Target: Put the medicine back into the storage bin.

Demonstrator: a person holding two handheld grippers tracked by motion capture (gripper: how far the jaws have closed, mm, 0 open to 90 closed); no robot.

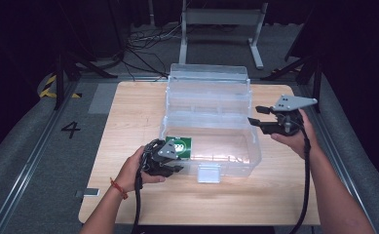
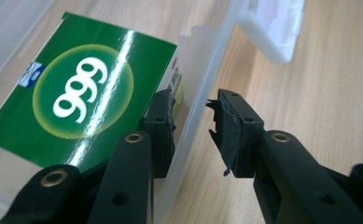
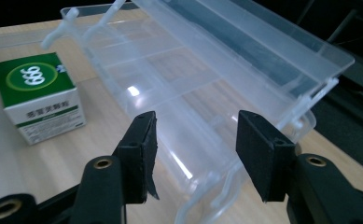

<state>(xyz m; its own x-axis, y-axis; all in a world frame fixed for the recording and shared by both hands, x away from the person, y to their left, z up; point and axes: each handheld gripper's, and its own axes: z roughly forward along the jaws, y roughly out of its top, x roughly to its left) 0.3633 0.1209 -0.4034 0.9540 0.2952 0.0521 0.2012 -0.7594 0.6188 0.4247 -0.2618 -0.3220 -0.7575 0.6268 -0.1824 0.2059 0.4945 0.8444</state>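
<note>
My left gripper [image 1: 170, 163] sits nearest, low at the front left corner of the clear plastic box [image 1: 255, 146]. Its jaws straddle the box's front wall [image 2: 202, 93]: one pad inside beside the green carton [image 2: 76, 93], one outside over the table [image 2: 310, 116]. A gap shows between the outer pad and the wall, so nothing is clamped. Carton lies inside the box, in that same corner, green face up. My right gripper [image 1: 260, 117] hangs at the box's right end, jaws parted, holding nothing; the box's raised lid [image 3: 244, 51] lies ahead of them.
</note>
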